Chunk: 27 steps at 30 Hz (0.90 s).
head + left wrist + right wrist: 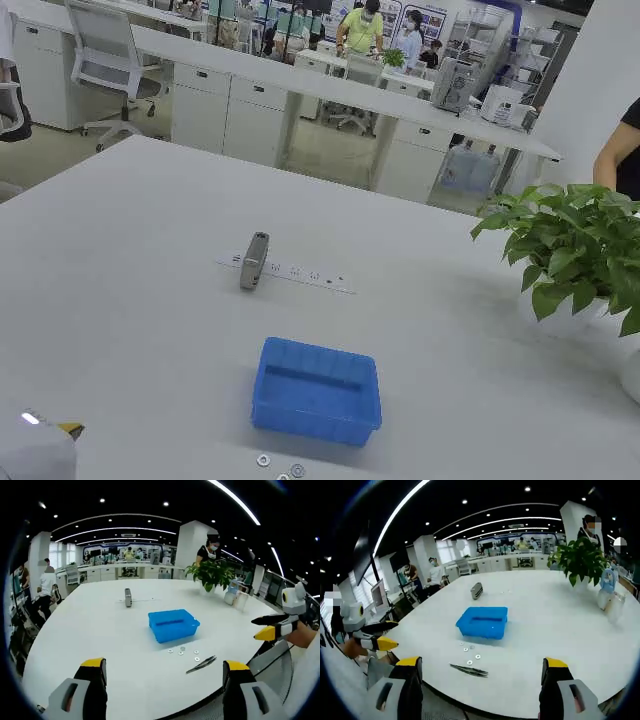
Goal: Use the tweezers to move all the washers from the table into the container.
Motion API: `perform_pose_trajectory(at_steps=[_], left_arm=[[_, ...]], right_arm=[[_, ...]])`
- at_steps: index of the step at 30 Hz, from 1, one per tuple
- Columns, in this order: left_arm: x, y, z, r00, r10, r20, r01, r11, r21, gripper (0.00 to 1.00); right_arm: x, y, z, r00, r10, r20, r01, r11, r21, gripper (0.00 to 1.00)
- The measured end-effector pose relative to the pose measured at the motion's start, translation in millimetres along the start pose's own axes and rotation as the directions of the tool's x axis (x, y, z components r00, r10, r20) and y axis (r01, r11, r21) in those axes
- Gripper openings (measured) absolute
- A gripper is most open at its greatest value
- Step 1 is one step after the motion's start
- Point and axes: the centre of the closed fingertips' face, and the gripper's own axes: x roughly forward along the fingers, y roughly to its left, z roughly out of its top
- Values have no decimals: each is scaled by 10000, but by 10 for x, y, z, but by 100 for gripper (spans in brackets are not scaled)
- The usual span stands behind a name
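1. Your left gripper [164,665] and right gripper [481,662] both gape wide, holding nothing.
2. The tweezers [468,669] lie near the table [560,620] edge, just ahead of your right gripper, long axis crosswise to its jaws. Right looks better placed.
3. The washers [469,649] sit between the tweezers and the container [483,621].

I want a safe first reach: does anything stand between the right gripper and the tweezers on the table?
Nothing visible does. The tweezers lie on bare table just ahead of the open right gripper; the washers and the blue container sit farther on, beyond them.
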Motion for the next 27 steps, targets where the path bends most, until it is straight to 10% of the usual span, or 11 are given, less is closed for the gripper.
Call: perform_pose_trajectory(at_steps=[27], left_arm=[[26, -45, -11, 9994, -250, -236, 259, 9988, 414, 99]], right_arm=[[31, -2, -34, 9999, -23, -121, 22, 10000, -61, 99]])
